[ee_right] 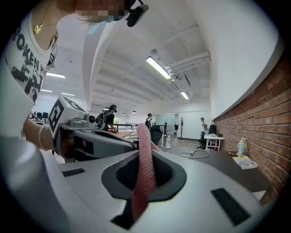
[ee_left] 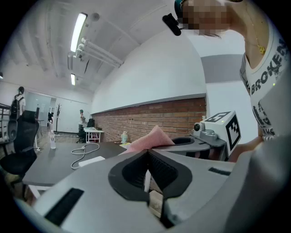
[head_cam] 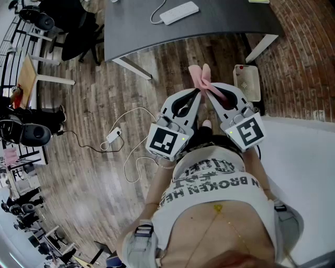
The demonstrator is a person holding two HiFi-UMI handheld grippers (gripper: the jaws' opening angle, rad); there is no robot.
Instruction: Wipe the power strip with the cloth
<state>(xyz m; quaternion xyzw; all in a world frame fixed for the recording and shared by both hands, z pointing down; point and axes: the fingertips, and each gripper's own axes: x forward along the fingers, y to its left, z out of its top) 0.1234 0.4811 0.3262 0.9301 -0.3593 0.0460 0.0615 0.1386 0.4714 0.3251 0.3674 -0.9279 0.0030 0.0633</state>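
A black chair (head_cam: 78, 36) stands at the far left on the wood floor (head_cam: 84, 172). Nearer the middle of the floor lies a small white plug box (head_cam: 113, 136), with a thin white cable (head_cam: 137, 157) looping away from it.

The left tool (head_cam: 197, 94) is held about level, close in front of the person's shirt (head_cam: 209, 183). Its jaws are pressed together with nothing between them. Its tip lies just beside the cloth (head_cam: 201, 77), but the left gripper view shows the pink fabric beyond its jaws, not in them.

The cloth is pink and sticks out past both tips in two loose flaps. The right tool (head_cam: 210, 92), also about level and angled in toward the left one, is clamped on it. In the right gripper view a strip of it runs straight down between the closed jaws.

The power strip (head_cam: 179, 12) is white and lies on the dark grey surface (head_cam: 230, 15), well apart from both tools. Its cord (head_cam: 155, 15) curls off its left end.

To the right, a white perforated box (head_cam: 246, 82) stands on the floor by the brick wall (head_cam: 303, 63).
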